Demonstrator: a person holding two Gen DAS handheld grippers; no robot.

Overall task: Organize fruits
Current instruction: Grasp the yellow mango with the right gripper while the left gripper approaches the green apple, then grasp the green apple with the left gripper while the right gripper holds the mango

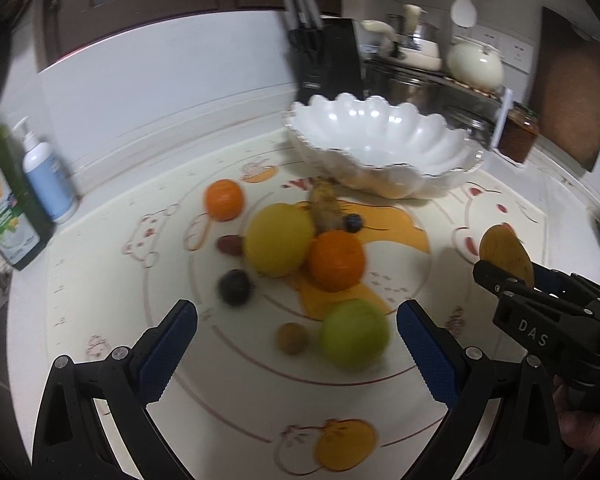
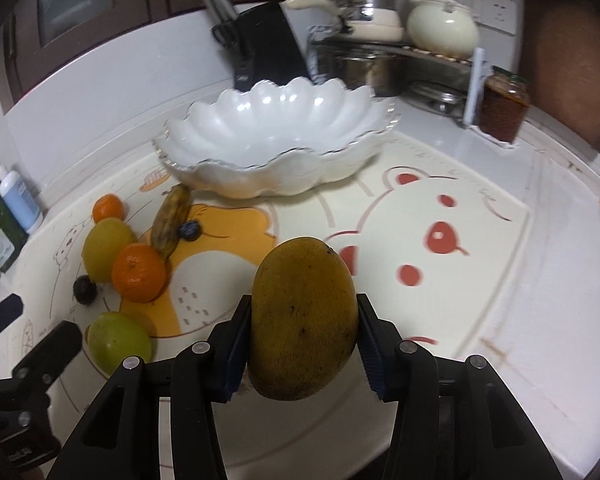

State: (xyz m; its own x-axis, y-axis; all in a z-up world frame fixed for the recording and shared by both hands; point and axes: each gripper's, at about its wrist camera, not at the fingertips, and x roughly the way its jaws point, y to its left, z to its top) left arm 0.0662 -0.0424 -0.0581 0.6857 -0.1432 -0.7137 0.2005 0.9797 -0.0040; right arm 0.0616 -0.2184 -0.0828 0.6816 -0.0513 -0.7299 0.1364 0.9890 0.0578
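My right gripper is shut on a yellow-brown mango and holds it above the mat, in front of the empty white scalloped bowl. In the left wrist view the mango and right gripper show at the right. My left gripper is open and empty, just short of a green apple and a small brown nut. Beyond lie two oranges, a yellow lemon, a dark plum, a red date, a blueberry and a browned banana.
The fruit lies on a cartoon bear mat. The bowl also shows in the left wrist view. A knife block, a pot rack with a cream teapot and a jar stand behind. Soap bottles stand at the left.
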